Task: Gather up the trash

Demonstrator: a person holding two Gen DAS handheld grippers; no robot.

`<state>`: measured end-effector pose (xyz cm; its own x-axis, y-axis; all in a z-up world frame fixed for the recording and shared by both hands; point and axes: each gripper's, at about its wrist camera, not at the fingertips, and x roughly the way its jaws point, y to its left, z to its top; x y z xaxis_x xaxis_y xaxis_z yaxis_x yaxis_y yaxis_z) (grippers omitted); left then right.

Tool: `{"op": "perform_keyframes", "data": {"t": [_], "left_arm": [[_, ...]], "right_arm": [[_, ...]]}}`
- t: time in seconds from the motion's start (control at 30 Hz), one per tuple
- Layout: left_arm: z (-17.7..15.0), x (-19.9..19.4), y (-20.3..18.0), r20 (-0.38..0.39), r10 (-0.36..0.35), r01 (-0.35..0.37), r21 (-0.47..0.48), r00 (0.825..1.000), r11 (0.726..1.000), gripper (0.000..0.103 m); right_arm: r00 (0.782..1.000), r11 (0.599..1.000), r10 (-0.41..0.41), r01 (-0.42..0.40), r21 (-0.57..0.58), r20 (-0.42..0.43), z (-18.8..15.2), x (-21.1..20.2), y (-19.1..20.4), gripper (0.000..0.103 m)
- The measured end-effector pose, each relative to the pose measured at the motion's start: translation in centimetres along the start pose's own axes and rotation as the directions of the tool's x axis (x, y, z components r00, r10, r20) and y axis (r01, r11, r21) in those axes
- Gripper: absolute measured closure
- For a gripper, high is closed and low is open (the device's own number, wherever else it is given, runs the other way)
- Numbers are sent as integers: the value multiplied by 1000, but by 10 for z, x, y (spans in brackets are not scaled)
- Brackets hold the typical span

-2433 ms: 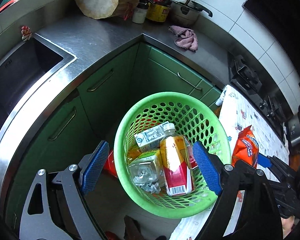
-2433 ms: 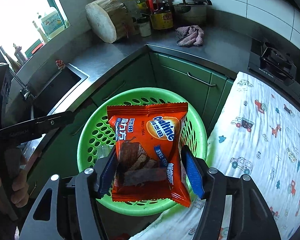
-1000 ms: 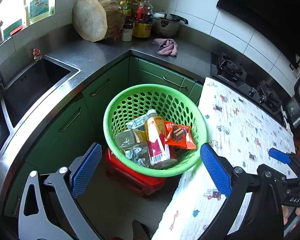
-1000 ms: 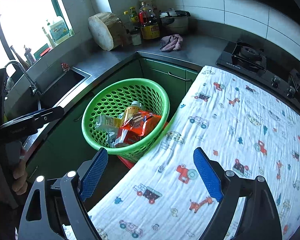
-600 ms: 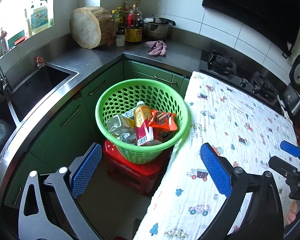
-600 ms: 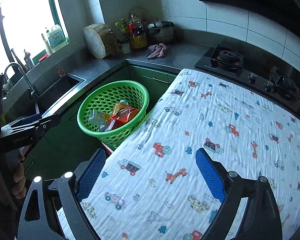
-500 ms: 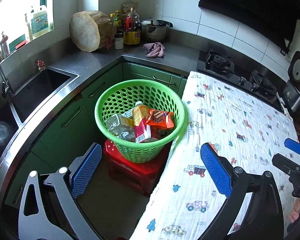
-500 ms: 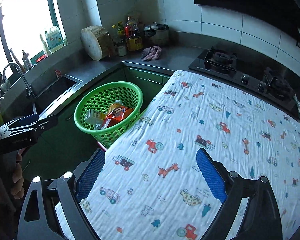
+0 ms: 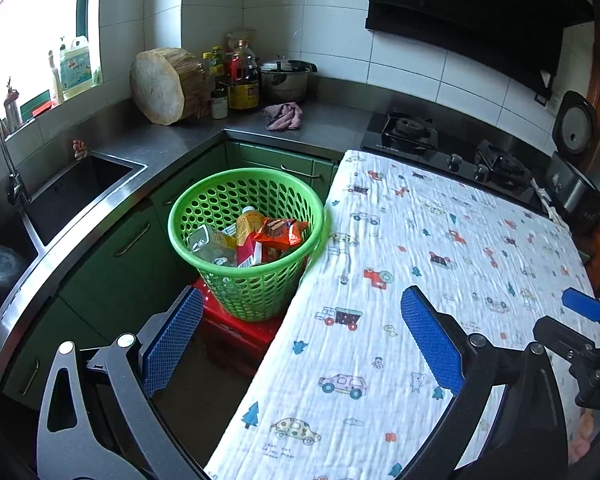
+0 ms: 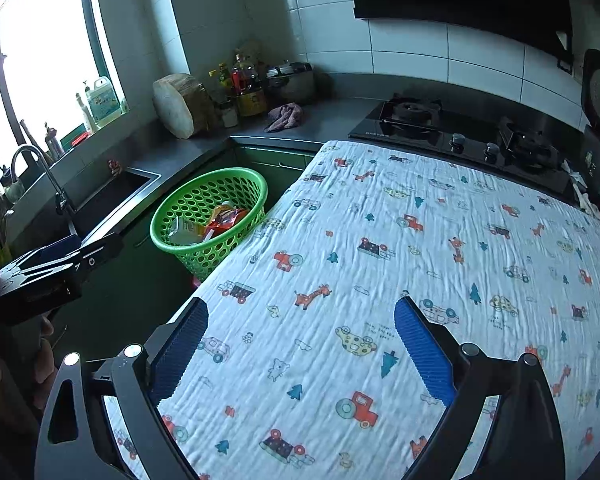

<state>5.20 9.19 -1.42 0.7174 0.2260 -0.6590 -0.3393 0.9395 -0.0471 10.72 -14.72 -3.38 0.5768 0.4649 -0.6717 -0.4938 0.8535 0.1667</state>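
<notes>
Standing ahead-left of both claws, the green basket (image 9: pixel 246 240) holds the trash (image 9: pixel 256 236); left claw (image 9: pixel 300 344) nearer; both claws' jaws apart, empty; right claw (image 10: pixel 302 354) over bare tabletop (image 10: pixel 420 240).

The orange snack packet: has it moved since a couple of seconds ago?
Yes. The orange snack packet went from the right hand-held gripper down into the green basket, landing beside the drink bottle.

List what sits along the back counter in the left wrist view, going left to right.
Wooden chopping block → bottles → metal pot → pink rag → gas stove → rice cooker.
</notes>
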Motion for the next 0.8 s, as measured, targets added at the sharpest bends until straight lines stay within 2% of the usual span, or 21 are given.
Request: {"op": "perform_keyframes", "data": {"t": [0.17, 0.4, 0.8], "left_arm": [[-4, -13, -14, 28, 0, -1, 31, 1000, 1000, 5], [-7, -20, -25, 37, -14, 12, 50, 999, 999, 5], [-15, -28, -26, 46, -11, 9, 46, 999, 999, 5]], "right_arm": [[1000, 1000, -5, 4, 28, 20, -7, -13, -11, 12], [998, 999, -45, 45, -2, 36, -15, -24, -9, 11], [997, 998, -68, 68, -15, 45, -22, -28, -5, 11]]}}
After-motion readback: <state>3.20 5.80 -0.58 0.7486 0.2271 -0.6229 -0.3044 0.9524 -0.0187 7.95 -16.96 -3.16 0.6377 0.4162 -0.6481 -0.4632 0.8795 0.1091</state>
